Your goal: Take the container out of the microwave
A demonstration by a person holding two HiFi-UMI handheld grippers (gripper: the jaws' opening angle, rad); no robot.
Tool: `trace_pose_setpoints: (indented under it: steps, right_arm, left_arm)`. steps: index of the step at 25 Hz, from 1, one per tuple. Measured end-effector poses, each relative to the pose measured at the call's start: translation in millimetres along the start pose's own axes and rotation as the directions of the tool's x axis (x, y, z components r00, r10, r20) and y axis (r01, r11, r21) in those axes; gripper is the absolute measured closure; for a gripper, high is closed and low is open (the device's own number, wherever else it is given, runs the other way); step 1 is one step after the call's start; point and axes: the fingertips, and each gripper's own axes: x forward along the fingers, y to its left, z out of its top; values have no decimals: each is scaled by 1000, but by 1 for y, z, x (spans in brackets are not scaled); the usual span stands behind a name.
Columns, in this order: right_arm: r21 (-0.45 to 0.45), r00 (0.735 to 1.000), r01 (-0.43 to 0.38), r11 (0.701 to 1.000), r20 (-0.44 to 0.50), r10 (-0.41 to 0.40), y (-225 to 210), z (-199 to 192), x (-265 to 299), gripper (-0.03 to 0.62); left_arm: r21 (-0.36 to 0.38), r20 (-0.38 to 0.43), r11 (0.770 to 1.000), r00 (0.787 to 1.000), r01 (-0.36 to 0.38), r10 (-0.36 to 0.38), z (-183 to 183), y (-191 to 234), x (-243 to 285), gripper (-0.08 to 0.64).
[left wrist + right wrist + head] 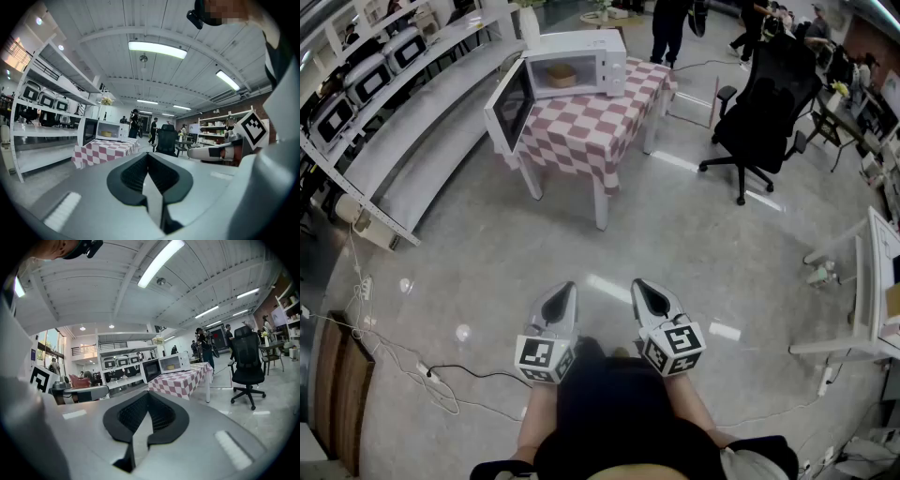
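A white microwave (577, 64) stands on a table with a red-and-white checked cloth (591, 127), far ahead of me, and its door (510, 105) hangs open to the left. Inside sits a small yellowish container (561, 75), also visible in the left gripper view as the container (107, 134) and in the right gripper view as the container (171, 366). My left gripper (567, 291) and right gripper (641, 287) are held side by side close to my body, over the floor. Both are shut and hold nothing.
A black office chair (761, 112) stands right of the table. Long white shelving (403, 122) with several microwaves runs along the left. Cables and a power strip (431, 377) lie on the floor at left. A white table frame (862, 300) is at right. People stand at the back.
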Motion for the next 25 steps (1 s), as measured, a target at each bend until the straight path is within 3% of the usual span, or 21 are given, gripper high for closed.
trace_pose_setpoints:
  steps: [13,25]
  right_arm:
    - [49,1000,-12,999,-13,13,0,-10,2,592]
    - [63,1000,-29,998,-10,29,-8,-6,21,592]
  left_arm:
    - [-93,12,996,1000,-17,18,-3,1,-5,549]
    - [-97,20,995,999,-29,31,1,10,9,549]
